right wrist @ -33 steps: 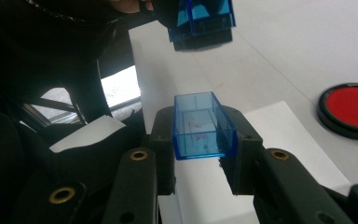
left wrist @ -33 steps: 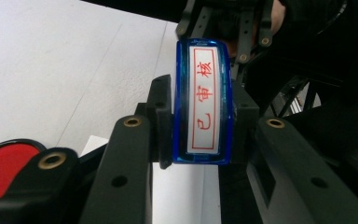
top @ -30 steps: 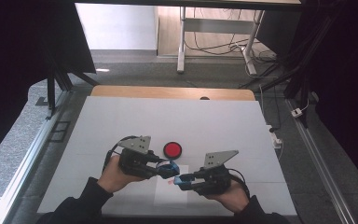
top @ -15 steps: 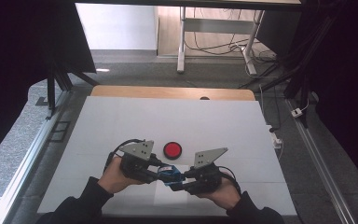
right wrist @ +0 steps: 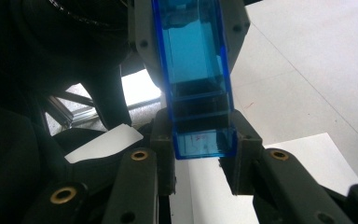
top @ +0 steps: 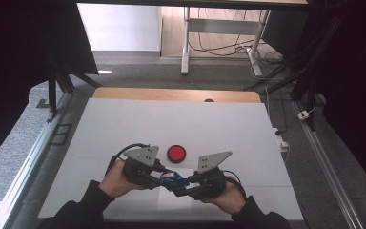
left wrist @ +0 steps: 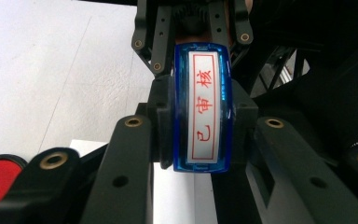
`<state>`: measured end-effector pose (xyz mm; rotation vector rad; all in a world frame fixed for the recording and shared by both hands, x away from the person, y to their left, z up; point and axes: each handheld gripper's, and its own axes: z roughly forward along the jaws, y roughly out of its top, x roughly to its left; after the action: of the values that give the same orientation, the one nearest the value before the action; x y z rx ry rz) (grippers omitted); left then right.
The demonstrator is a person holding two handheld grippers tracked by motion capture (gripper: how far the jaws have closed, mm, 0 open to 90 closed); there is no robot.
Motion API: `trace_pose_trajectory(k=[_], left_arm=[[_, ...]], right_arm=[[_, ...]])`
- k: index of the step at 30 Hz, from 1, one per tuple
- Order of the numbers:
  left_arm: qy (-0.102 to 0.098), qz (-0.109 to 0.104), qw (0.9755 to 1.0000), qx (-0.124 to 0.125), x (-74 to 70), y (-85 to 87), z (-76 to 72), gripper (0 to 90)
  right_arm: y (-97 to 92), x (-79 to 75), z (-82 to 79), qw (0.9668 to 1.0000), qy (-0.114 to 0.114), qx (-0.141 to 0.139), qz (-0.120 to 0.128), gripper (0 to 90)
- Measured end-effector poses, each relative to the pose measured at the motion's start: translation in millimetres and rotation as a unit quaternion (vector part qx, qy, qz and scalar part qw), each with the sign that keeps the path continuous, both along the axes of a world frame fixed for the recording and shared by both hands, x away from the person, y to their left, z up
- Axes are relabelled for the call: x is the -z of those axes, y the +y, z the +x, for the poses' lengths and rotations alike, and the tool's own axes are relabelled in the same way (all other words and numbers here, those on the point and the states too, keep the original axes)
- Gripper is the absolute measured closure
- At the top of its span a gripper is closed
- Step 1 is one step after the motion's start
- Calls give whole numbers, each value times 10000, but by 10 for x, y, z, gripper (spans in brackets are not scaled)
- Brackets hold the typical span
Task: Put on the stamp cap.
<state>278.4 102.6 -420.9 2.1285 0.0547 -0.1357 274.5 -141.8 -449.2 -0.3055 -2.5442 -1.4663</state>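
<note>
Both hands are meeting low over the near edge of the white bench, and a blue stamp is hanging between them above a white sheet of paper. The left tongs are clamping on one end of the stamp — in the left gripper view the stamp is showing its white face with red characters, squeezed between the two black pads. The right tongs are clamping on the other end; in the right gripper view the clear blue body is running up and away from the pads. A red ink pad is sitting on the bench just beyond the tongs — apart from them.
</note>
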Motion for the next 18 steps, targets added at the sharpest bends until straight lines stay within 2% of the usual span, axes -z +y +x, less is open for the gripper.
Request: trace_pose_trajectory(k=[5, 8, 13, 18], left_arm=[[-18, 176, 9998, 47, 11, -31, -4, 694], [33, 165, 9998, 61, 28, -32, 9, 694], [254, 109, 9995, 127, 56, -31, 34, 695], [408, 0, 9990, 185, 64, -15, 55, 694]], right_arm=[[19, -1, -20, 9999, -87, -35, -107, 686], [22, 11, -15, 9998, -82, -33, -156, 687], [31, 12, -24, 9996, -175, -124, -164, 688], [26, 8, -27, 9997, -151, -174, -83, 690]])
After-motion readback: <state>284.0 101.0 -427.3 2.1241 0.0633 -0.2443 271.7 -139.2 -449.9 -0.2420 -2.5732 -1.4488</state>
